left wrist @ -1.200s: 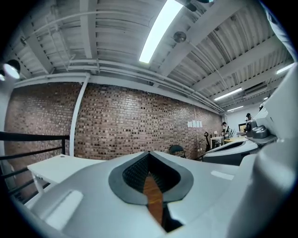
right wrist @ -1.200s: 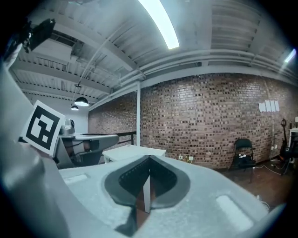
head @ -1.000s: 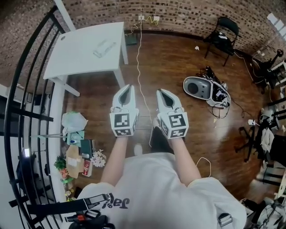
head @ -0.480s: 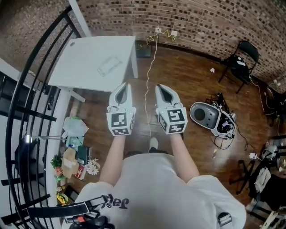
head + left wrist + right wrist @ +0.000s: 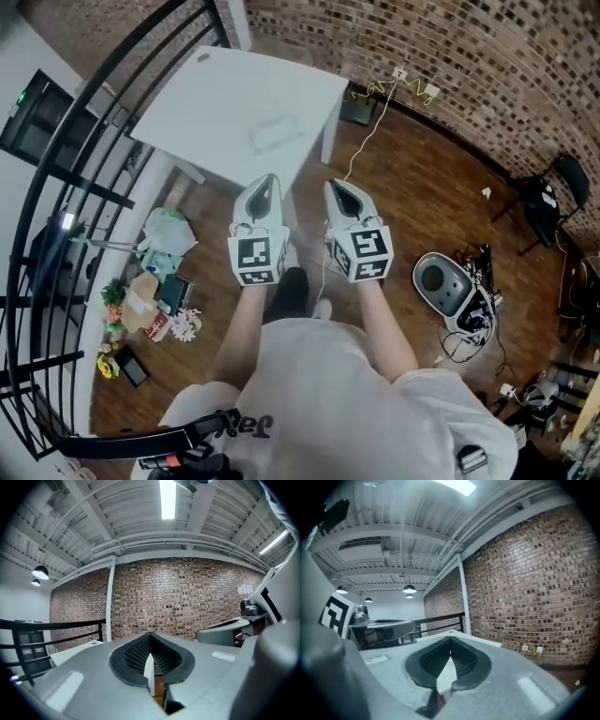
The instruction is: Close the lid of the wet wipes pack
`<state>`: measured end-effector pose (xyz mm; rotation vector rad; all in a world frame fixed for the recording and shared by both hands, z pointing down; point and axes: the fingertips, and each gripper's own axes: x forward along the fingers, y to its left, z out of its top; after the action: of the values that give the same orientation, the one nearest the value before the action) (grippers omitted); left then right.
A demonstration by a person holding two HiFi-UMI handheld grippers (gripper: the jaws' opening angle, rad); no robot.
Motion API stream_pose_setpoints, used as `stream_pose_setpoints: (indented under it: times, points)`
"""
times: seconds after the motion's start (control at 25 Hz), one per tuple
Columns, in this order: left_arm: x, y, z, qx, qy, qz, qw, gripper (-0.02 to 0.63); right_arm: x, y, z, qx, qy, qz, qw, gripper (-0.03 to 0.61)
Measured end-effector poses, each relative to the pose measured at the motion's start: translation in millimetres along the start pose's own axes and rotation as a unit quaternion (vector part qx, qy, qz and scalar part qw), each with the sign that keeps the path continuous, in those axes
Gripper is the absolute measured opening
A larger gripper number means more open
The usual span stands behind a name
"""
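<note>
White square table w/ clear plastic wet wipes pack now nearer; left gripper & right gripper both pressed together, empty.

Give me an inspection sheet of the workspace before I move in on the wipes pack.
Surface: white table on a wood floor.
Job's things: wet wipes pack lies flat on the table; the lid is too small to tell whether it is open.
Clutter: bags and boxes on the floor by the railing; grey device on the floor at right.
Grippers: left gripper and right gripper are both shut and empty, held in the air, touching nothing.
Cables: white cable runs from the wall socket across the floor; cable tangle beside the grey device.
Surroundings: brick wall, black railing, folding chair.
</note>
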<state>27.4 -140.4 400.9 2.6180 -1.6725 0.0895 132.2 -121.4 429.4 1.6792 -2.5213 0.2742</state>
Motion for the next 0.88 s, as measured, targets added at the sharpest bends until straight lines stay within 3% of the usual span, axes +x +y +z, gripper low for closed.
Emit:
stream_pose_setpoints:
  times: [0.2, 0.4, 0.56, 0.88]
  points:
    - [65, 61, -8, 0.013, -0.012, 0.024, 0.9996, 0.015, 94, -6, 11, -0.029, 0.014, 0.029, 0.999, -0.009]
    - [124, 133, 13, -0.012, -0.028, 0.048, 0.9984, 0.015, 180, 0, 46, -0.071, 0.011, 0.06, 0.996, -0.009]
    - [146, 173, 22, -0.015, -0.055, 0.072, 0.9958, 0.015, 221, 4, 47, -0.075, 0.034, 0.095, 0.992, -0.009]
    - [192, 178, -29, -0.049, 0.009, 0.025, 0.9985, 0.015, 281, -4, -2, -0.083, 0.132, 0.136, 0.978, -0.009]
